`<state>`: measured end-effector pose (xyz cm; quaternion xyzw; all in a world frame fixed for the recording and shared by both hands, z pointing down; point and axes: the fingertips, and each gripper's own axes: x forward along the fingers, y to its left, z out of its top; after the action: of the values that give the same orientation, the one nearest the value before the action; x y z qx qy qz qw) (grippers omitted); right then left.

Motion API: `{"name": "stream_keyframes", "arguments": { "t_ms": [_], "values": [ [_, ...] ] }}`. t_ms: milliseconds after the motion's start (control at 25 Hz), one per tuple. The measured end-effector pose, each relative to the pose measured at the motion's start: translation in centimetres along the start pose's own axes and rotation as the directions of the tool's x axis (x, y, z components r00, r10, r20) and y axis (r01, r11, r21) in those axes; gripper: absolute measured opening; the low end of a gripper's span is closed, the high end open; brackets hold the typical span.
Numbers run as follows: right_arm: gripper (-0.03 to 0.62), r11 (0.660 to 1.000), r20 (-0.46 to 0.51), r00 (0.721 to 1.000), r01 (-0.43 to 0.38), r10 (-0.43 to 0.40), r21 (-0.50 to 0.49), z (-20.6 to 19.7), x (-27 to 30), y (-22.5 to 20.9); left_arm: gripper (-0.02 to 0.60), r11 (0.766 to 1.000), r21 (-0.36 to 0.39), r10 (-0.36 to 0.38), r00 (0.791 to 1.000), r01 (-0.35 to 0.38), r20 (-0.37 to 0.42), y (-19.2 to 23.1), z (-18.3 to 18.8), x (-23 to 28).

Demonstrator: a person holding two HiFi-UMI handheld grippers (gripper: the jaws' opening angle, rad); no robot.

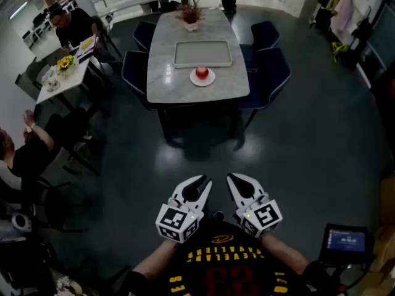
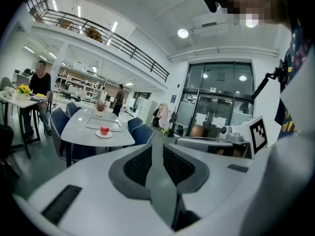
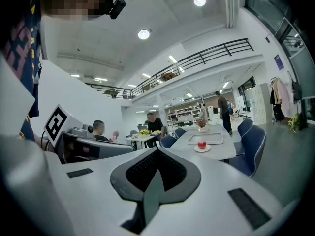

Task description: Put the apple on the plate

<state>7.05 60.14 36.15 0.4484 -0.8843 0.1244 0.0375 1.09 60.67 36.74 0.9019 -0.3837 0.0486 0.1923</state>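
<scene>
A red apple [image 1: 202,73] sits on a small white plate [image 1: 212,79] at the near end of a long grey table [image 1: 162,73], far ahead of me. Both gripper views show the apple [image 2: 104,130] [image 3: 202,144] small and distant. My left gripper [image 1: 205,180] and right gripper [image 1: 233,177] are held side by side close to my chest, over the dark floor, well short of the table. The left gripper [image 2: 157,146] shows a narrow gap between its pads and holds nothing. The right gripper [image 3: 157,150] has its pads meeting, empty.
A grey tray [image 1: 202,54] and a potted plant [image 1: 190,14] stand farther along the table. Blue chairs [image 1: 266,73] line both sides. At the left, people sit at a small table [image 1: 62,79] with yellow flowers. A small screen [image 1: 345,241] stands at my lower right.
</scene>
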Motion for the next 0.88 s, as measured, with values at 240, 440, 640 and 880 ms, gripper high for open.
{"name": "stream_keyframes", "arguments": {
  "t_ms": [240,440,640,880],
  "values": [
    [0.005,0.999,0.009,1.0,-0.025,0.025,0.033,-0.7,0.5,0.1,0.074,1.0,-0.007,-0.009,1.0,0.009,-0.009,0.1,0.1,0.5],
    [0.006,0.998,0.038,0.999,-0.008,0.006,0.068,-0.2,1.5,-0.9,0.074,1.0,-0.006,-0.015,1.0,0.015,-0.007,1.2,0.5,1.3],
    [0.006,0.997,0.048,0.999,0.013,-0.017,0.079,0.9,3.6,-2.4,0.074,1.0,-0.004,-0.022,1.0,0.022,-0.009,3.2,1.5,2.9],
    [0.006,0.996,0.049,0.998,0.021,-0.025,0.082,1.8,8.1,-3.6,0.074,1.0,-0.004,-0.027,1.0,0.027,-0.009,7.3,3.3,4.9]
  ]
}}
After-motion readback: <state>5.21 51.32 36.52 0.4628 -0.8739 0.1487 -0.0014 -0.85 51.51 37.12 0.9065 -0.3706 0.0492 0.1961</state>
